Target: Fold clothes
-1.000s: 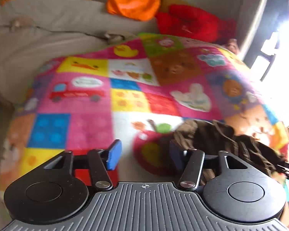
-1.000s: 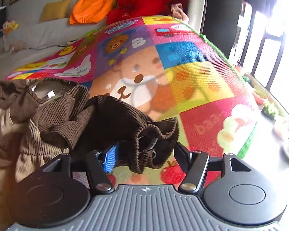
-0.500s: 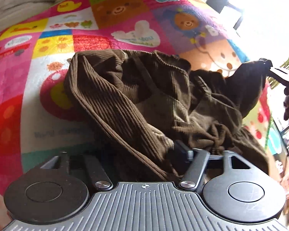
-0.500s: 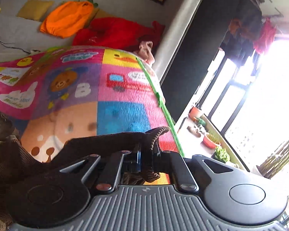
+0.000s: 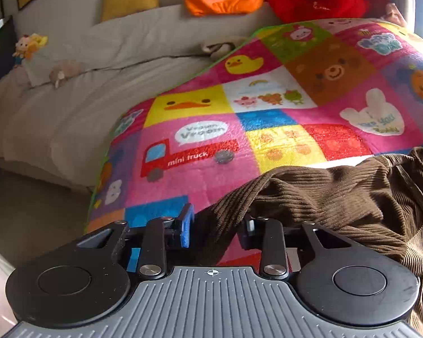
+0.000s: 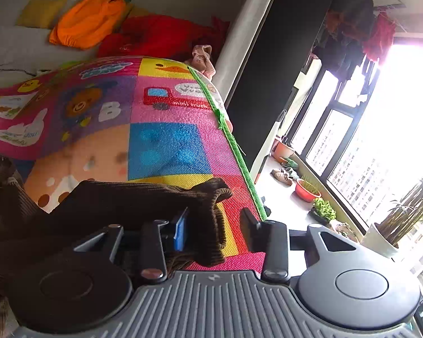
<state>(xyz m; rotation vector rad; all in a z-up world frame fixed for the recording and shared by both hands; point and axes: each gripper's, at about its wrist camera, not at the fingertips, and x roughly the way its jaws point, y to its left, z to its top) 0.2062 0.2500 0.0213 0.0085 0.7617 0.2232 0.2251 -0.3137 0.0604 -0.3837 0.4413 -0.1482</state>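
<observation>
Left wrist: both grippers at brown garment, jaws apart

Left gripper (image 5: 218, 225) just opened wider; brown corduroy garment (image 5: 324, 194) edge between spread pads, grip probably loose. Right gripper (image 6: 214, 226) just reopened, cuff beside blue pad. Garment lies on patchwork blanket (image 5: 239, 129).

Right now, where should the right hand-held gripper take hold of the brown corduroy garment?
Probably at the cuffed end, coming from behind along the colourful mat. That end sits between the right hand-held gripper fingers, whose jaws have just been opening and stand apart.
</observation>
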